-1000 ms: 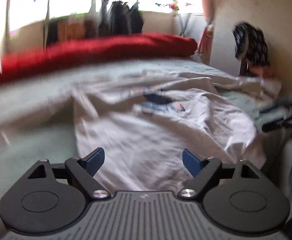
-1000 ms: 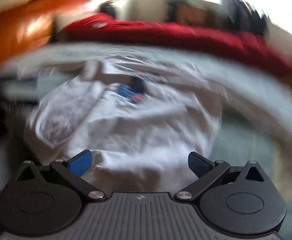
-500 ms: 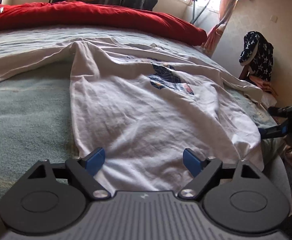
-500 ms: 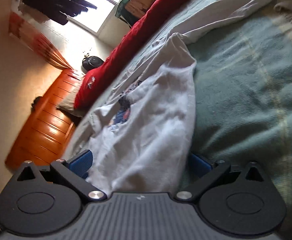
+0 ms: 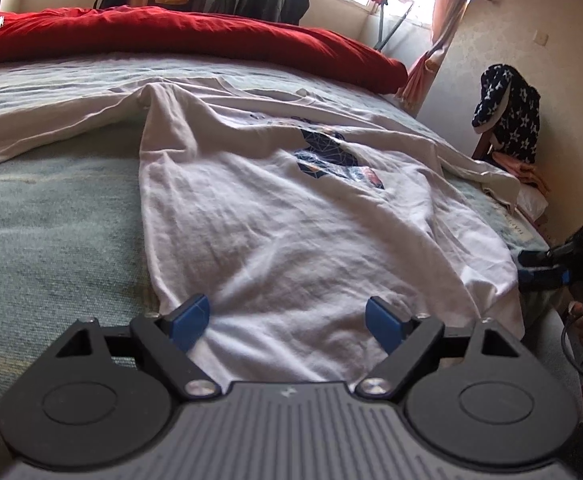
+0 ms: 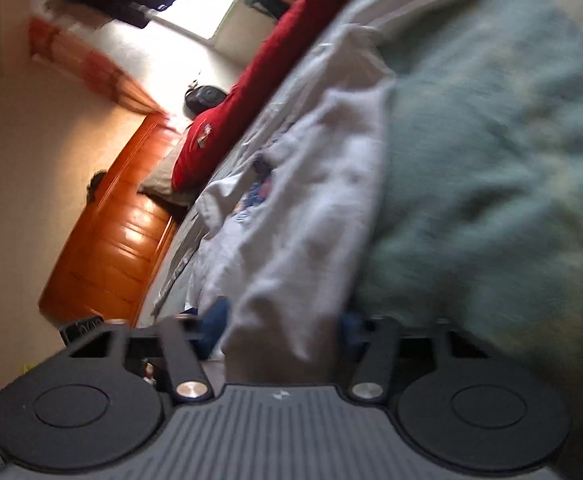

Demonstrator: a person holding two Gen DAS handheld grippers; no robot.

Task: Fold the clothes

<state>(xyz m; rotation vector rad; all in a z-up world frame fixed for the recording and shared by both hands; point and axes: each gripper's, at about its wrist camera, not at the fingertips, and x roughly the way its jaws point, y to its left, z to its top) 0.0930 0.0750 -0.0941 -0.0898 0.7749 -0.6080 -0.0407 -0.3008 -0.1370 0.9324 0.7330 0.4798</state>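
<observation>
A white cotton T-shirt with a dark blue printed motif (image 5: 291,208) is spread face up on the bed with the grey-green cover (image 5: 51,248), its hem nearest and its collar towards the long red duvet (image 5: 211,40). The left hand-held gripper (image 5: 287,320) is held spread over the hem, with cloth between the blue pads but not pressed. The right hand-held gripper (image 6: 283,332), at the hem corner far from the duvet, has just been closing, and a bunched fold of the shirt is seen between its jaws; whether it is firmly pinched cannot be told. For a clean fold, both hem corners should probably be gripped through both layers, then lifted together and evenly towards the duvet.
</observation>
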